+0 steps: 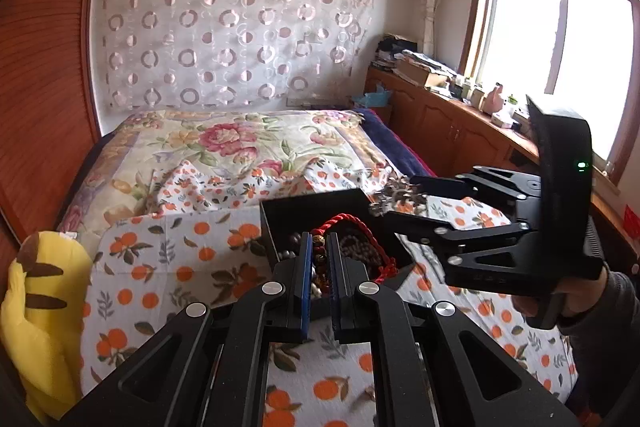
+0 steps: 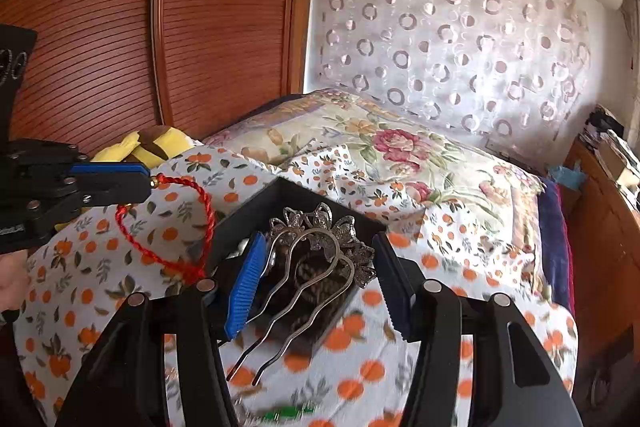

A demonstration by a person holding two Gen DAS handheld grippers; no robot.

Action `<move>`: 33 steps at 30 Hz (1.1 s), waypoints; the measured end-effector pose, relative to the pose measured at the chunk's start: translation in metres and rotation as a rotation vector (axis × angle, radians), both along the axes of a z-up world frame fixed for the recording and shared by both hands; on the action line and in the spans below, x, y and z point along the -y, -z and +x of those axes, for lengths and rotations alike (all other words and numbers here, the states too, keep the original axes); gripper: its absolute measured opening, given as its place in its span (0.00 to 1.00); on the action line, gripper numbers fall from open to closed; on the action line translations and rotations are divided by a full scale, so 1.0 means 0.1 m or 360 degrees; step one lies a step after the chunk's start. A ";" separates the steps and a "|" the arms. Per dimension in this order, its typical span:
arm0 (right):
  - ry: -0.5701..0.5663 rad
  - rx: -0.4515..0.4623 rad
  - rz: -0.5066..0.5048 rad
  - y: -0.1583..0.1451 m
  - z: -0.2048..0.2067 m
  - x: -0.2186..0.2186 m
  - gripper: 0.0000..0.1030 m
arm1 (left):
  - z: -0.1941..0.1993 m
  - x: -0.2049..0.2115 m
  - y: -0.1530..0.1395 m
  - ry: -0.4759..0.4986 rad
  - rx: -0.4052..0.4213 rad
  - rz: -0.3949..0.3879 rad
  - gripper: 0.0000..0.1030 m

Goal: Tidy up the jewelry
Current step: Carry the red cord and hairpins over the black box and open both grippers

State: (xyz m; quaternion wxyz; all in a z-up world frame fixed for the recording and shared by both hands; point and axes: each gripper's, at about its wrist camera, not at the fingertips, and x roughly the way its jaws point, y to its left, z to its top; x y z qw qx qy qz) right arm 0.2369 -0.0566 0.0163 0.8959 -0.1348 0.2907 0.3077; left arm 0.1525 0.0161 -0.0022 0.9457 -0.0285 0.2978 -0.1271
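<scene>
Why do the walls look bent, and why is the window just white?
Left wrist view: the fisheye lens bows the wardrobe, and daylight blows out the window. Right wrist view: same bowing; the orange-print sheet near the bottom edge is smeared, likely by motion.

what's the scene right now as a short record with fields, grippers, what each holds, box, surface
left gripper: shut on the red cord
right gripper: jaws around a silver hair fork, the ornate head between the pads
hair fork prongs: point back toward the right camera
black box: open, on the bed, beads inside
red cord: runs from the left jaws down to the box
surface: orange-print sheet
beside: yellow plush toy
</scene>
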 end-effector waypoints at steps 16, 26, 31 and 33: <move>-0.0068 -0.0059 0.0005 0.22 0.42 -0.15 0.55 | 0.30 -0.13 0.03 -0.0069 -0.0035 0.0027 0.06; 0.0054 -0.0084 0.0031 0.27 0.31 0.26 0.55 | 0.47 -0.03 0.15 -0.0034 -0.0080 0.0036 0.06; 0.0106 -0.0108 0.0022 0.34 0.25 0.42 0.55 | 0.64 0.07 0.23 -0.0014 -0.0109 0.0078 0.06; 0.0117 -0.0114 0.0022 0.35 0.21 0.46 0.55 | 0.70 0.08 0.25 -0.0011 -0.0118 0.0085 0.06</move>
